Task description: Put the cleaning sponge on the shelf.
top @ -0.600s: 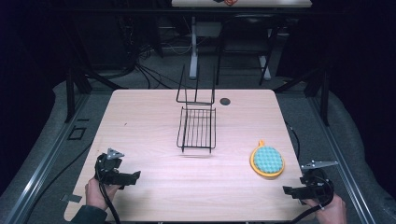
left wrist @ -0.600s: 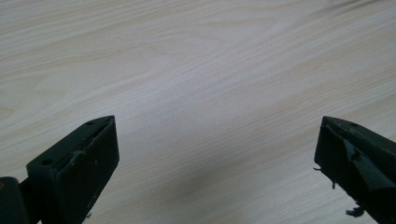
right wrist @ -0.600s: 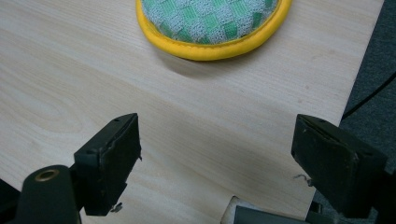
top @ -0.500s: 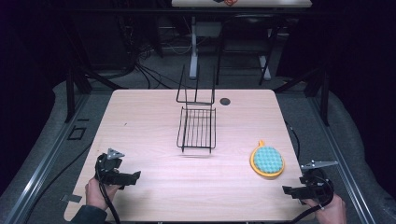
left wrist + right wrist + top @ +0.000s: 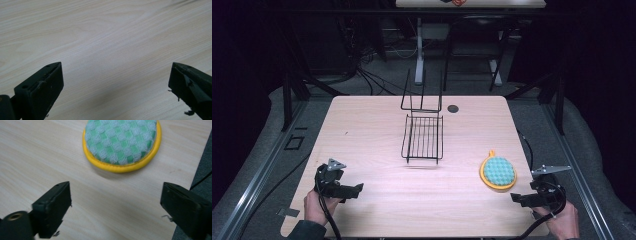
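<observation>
A round pot holder [image 5: 497, 172] with a yellow rim and a green checked top lies on the table near the right front; in the right gripper view the pot holder [image 5: 121, 141] lies just ahead of the jaws. My right gripper [image 5: 518, 198] is open, low at the front right, a short way in front of it. A black wire rack [image 5: 423, 135] stands at the table's middle, its back panel upright. My left gripper [image 5: 354, 189] is open at the front left over bare wood, with nothing between its fingers [image 5: 41, 91].
The light wooden table [image 5: 362, 130] has a small dark round hole [image 5: 453, 108] behind the rack. Its right edge [image 5: 200, 167] runs close beside the right gripper. Dark frames, cables and table legs stand beyond the far edge.
</observation>
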The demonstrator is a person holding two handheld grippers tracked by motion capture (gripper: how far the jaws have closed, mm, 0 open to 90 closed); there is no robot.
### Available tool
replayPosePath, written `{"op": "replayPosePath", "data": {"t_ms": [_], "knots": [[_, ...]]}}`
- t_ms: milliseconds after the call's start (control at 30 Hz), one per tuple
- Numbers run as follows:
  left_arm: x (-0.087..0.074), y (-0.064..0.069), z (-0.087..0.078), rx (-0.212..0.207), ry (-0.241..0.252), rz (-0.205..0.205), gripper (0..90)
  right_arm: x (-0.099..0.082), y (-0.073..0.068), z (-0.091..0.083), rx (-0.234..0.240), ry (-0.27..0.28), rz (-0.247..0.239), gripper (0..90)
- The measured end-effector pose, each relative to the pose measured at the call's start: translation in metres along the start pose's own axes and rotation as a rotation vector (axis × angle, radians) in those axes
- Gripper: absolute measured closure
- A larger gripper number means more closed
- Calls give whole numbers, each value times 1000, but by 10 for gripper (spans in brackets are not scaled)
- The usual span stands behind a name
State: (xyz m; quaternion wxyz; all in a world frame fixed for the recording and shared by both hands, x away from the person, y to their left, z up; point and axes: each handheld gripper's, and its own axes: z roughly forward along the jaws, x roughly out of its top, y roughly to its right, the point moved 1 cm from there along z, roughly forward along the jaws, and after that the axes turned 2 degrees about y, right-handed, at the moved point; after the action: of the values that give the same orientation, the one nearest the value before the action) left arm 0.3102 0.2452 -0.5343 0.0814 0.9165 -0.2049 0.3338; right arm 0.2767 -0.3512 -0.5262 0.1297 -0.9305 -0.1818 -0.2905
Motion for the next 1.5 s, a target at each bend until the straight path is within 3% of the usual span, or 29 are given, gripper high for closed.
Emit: {"op": "replayPosePath", "data": {"t_ms": [167, 500, 767, 900, 1100, 1433, 1500], "knots": [[2, 1, 2, -10, -1, 8, 0, 8, 0, 5, -2, 5, -5, 0], [9, 4, 5, -21, 4, 12, 0, 26, 6, 21, -6, 4, 1, 2], [8, 2, 6, -25, 3, 6, 0, 38, 12, 30, 0, 26, 12, 59], [9, 4, 5, -26, -1, 12, 0, 45, 14, 40, 19, 35, 35, 149], [8, 3, 7, -27, -14, 17, 0, 53, 17, 50, 11, 13, 21, 232], [7, 3, 8, -28, -25, 22, 0, 50, 21, 57, -19, -9, 35, 489], [7, 4, 8, -25, -26, 25, 0, 47, 20, 58, -27, -18, 29, 497]]}}
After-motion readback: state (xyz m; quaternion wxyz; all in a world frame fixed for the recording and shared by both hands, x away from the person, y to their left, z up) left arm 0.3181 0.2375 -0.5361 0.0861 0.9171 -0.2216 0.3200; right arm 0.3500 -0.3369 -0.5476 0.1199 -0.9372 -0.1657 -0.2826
